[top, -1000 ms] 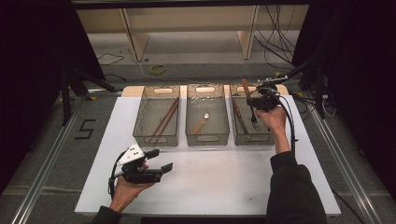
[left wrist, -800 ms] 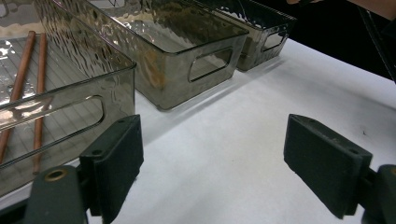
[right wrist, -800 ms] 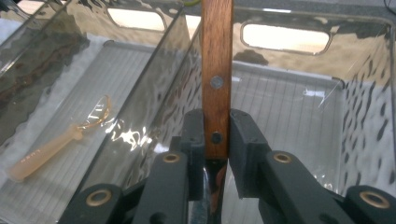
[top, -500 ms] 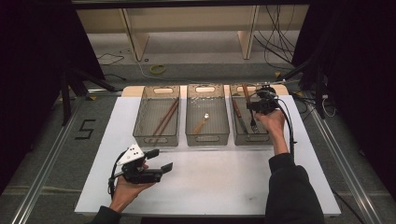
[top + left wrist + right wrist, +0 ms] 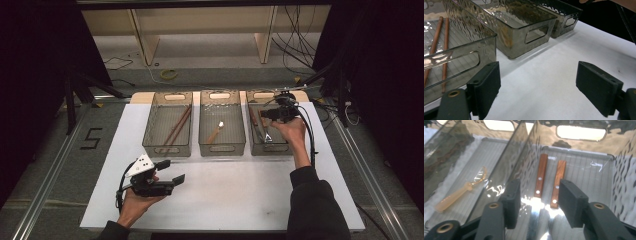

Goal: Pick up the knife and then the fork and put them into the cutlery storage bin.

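Jaws of my right gripper [image 5: 537,202] have just been opening and stand spread over the right bin [image 5: 256,145]; two wooden-handled knives [image 5: 541,175] lie side by side on its floor, free of the pads; the bin beside it holds a pale spoon [image 5: 461,191]; my left gripper [image 5: 537,92] hangs above the white table [image 5: 554,75], jaws spread on nothing.

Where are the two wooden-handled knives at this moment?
The two wooden-handled knives lie side by side in the right bin of the three, just under the open right tongs; the middle bin beside it holds the spoon.
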`<control>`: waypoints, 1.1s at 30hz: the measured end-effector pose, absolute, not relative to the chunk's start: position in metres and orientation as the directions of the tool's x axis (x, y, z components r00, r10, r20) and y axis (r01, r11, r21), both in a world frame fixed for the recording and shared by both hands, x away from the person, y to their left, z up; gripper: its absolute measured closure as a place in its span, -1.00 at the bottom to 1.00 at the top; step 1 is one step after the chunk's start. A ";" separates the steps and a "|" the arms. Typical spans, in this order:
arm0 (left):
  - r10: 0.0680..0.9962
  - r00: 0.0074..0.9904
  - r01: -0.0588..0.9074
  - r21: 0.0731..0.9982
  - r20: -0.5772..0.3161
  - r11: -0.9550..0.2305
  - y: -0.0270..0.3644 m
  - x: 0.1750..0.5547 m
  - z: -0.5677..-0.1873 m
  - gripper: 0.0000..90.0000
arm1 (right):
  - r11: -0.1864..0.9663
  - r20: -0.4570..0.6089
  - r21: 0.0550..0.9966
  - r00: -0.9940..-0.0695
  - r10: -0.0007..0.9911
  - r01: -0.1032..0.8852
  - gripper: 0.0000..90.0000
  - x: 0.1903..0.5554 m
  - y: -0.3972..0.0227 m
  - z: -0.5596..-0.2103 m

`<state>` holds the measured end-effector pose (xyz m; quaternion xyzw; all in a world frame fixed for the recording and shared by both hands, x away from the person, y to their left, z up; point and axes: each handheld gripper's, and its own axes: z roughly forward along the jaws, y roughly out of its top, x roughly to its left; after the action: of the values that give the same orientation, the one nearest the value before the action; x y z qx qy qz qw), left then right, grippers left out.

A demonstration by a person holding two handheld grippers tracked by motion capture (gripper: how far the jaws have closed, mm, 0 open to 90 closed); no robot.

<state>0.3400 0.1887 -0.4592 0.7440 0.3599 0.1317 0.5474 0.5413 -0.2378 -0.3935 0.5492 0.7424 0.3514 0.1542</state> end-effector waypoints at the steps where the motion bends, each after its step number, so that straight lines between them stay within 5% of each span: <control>1: 0.680 0.706 0.392 0.909 -0.198 -0.142 0.189 0.340 -0.459 -0.57 | 0.152 0.158 0.694 -0.355 0.921 0.704 0.10 0.540 -0.237 -0.392; 14: 0.680 0.706 0.393 0.908 -0.200 -0.141 0.188 0.340 -0.460 -0.57 | 0.202 0.156 0.747 -0.463 0.873 0.633 -0.21 0.504 -0.224 -0.380; 33: 0.683 0.699 0.406 0.904 -0.211 -0.136 0.188 0.342 -0.461 -0.58 | 0.179 0.197 0.828 -0.574 0.794 0.532 -0.31 0.436 -0.214 -0.381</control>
<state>0.3421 0.1881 -0.4606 0.7430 0.3664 0.1268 0.5455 0.4362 -0.2139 -0.3810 0.4393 0.7547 0.4665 0.1408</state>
